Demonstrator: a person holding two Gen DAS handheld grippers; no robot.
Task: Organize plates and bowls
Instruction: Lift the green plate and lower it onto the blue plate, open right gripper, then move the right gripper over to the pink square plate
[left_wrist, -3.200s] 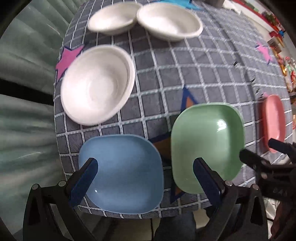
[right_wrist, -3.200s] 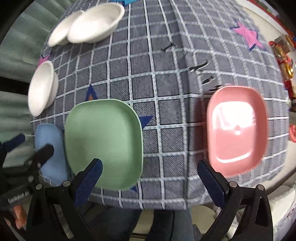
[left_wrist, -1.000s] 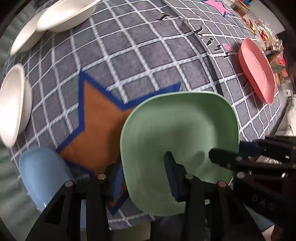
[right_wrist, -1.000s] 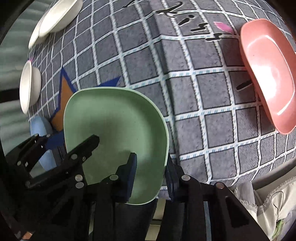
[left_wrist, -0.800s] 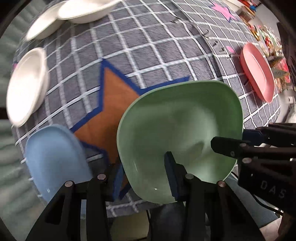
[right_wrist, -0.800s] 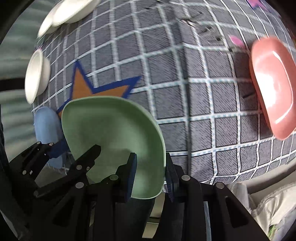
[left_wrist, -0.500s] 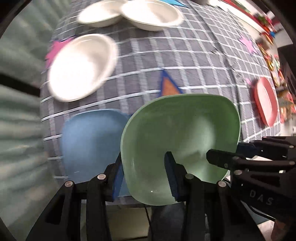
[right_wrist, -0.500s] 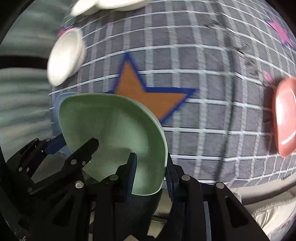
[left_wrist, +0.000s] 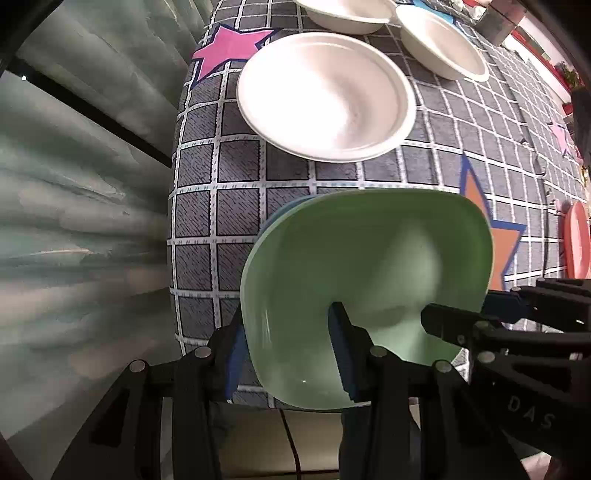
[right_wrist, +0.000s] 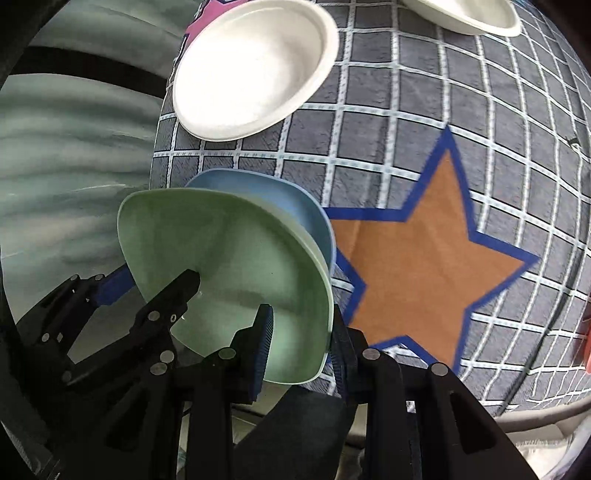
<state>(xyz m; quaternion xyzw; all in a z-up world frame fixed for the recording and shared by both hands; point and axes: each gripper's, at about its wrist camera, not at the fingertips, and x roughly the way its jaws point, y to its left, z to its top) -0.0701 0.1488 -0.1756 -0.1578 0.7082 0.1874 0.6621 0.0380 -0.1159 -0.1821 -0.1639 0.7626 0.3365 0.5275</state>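
Observation:
A square green plate (left_wrist: 369, 266) is held by both grippers just over a blue plate (right_wrist: 266, 192) at the table's front left corner. My left gripper (left_wrist: 288, 328) is shut on the green plate's left near rim, one blue pad inside and one underneath. My right gripper (right_wrist: 301, 332) is shut on its right near rim, and also appears in the left wrist view (left_wrist: 476, 310). The green plate (right_wrist: 229, 258) covers most of the blue plate (left_wrist: 284, 214), of which only the far rim shows. I cannot tell whether the two plates touch.
A white bowl (left_wrist: 325, 96) sits just behind the plates, with two more white bowls (left_wrist: 439, 48) at the back. A pink plate (left_wrist: 578, 240) lies far right. An orange star (right_wrist: 424, 277) marks the checked cloth. The table's left edge borders a green curtain (left_wrist: 74, 184).
Both grippers carried the green plate leftward off the orange star to a spot over the blue plate. The star is now uncovered.

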